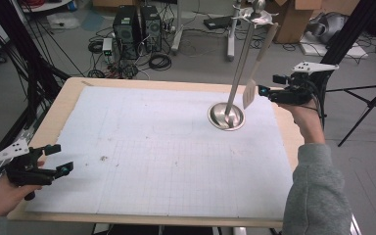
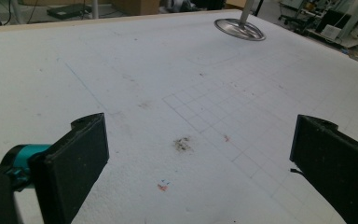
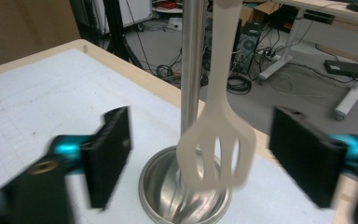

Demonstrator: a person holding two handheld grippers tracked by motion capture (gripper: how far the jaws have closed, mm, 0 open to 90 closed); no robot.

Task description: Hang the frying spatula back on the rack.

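A steel stand [image 1: 226, 116] with a round dish base and a tall pole stands at the table's far right. From its top hangs a cream slotted spatula [image 1: 249, 93], blade down. My right gripper [image 1: 270, 84] hovers just right of the blade, open. In the right gripper view the spatula blade [image 3: 216, 149] hangs between the spread jaws of the right gripper [image 3: 204, 123], touching neither, with the stand base [image 3: 186, 196] behind it. My left gripper [image 1: 61, 158] rests open near the table's front left corner. The left gripper [image 2: 200, 140] holds nothing; the stand base [image 2: 240, 29] lies far off.
A white gridded sheet [image 1: 166, 161] covers the wooden table [image 1: 68, 93]. A small dark smudge [image 1: 103, 158] marks the sheet near the left gripper. Computer towers [image 1: 137, 24], cables and cardboard boxes [image 1: 298, 19] sit on the floor beyond; a tripod [image 1: 372, 103] stands at right.
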